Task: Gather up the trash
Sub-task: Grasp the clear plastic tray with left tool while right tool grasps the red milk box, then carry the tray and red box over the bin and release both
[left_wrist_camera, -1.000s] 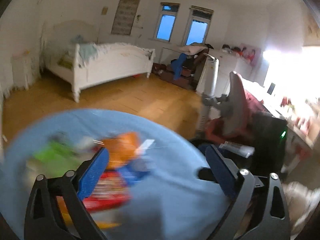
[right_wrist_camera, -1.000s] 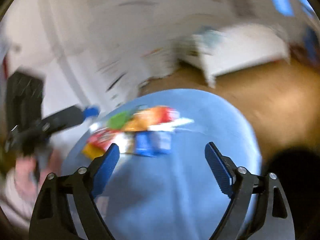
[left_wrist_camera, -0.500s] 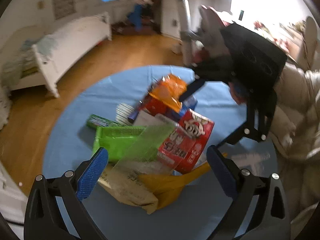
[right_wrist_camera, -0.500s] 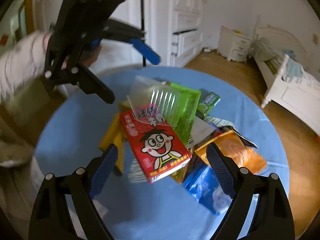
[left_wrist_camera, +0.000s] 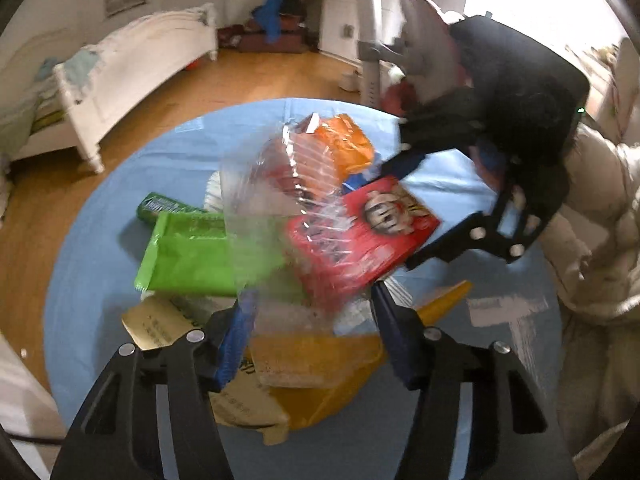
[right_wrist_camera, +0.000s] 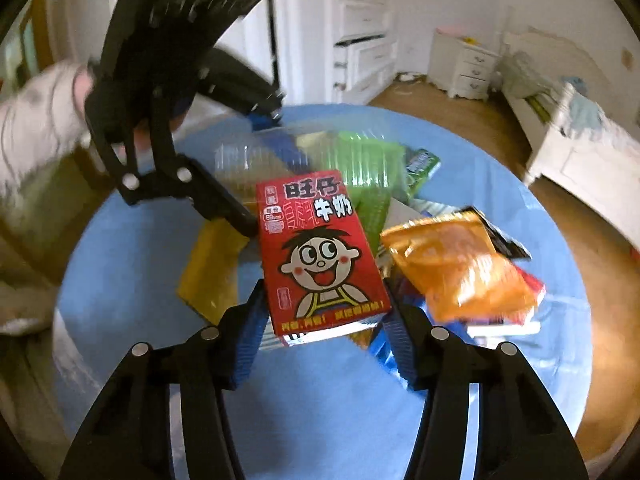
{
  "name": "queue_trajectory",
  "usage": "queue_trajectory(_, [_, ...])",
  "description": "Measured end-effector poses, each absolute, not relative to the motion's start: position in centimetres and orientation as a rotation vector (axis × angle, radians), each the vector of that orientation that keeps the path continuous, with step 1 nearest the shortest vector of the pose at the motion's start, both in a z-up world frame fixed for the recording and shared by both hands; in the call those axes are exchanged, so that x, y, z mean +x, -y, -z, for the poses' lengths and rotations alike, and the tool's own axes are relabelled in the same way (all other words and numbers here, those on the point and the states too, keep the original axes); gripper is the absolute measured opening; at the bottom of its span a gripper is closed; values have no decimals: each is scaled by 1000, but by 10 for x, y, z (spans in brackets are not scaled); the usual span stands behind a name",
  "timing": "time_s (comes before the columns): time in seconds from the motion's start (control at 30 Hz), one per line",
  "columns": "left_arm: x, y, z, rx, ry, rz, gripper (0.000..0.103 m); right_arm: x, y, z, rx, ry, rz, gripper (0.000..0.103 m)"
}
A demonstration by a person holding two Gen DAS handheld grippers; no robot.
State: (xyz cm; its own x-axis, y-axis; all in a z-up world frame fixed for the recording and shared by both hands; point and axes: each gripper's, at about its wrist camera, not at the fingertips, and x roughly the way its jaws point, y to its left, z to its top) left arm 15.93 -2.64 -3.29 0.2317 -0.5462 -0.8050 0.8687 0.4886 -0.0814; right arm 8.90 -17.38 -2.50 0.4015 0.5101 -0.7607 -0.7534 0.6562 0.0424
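A pile of trash lies on a round blue table (left_wrist_camera: 100,216). My left gripper (left_wrist_camera: 310,322) is shut on a clear plastic clamshell box (left_wrist_camera: 272,216) and holds it above the pile; it also shows in the right wrist view (right_wrist_camera: 280,152). My right gripper (right_wrist_camera: 324,320) is shut on a red milk carton (right_wrist_camera: 320,248) with a cartoon face, which also shows in the left wrist view (left_wrist_camera: 360,228). Below lie a green packet (left_wrist_camera: 188,252), an orange snack bag (right_wrist_camera: 460,264), a yellow envelope (left_wrist_camera: 328,392) and a blue wrapper (right_wrist_camera: 384,352).
A white bed (left_wrist_camera: 132,68) stands on the wooden floor beyond the table. A white dresser (right_wrist_camera: 364,52) and nightstand (right_wrist_camera: 464,64) stand by the wall. The person's pale padded sleeve (left_wrist_camera: 592,220) is at the table's right side.
Both grippers went from open above the pile to shut. The left one has taken hold of the clear box, the right one the red carton, and both items are lifted.
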Motion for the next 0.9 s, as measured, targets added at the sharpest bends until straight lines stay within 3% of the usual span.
queue_trajectory(0.2, [152,14,23,194,-854,896,52,60,208,25,-137,-793,-702,54])
queue_trajectory(0.53, [112,38,2,33,-738,763,48,21,300,14,390,-658,-543,54])
queue_trajectory(0.9, [83,162,-8,-51,-711,899,48,-17,412,32,658,-557,-318,54])
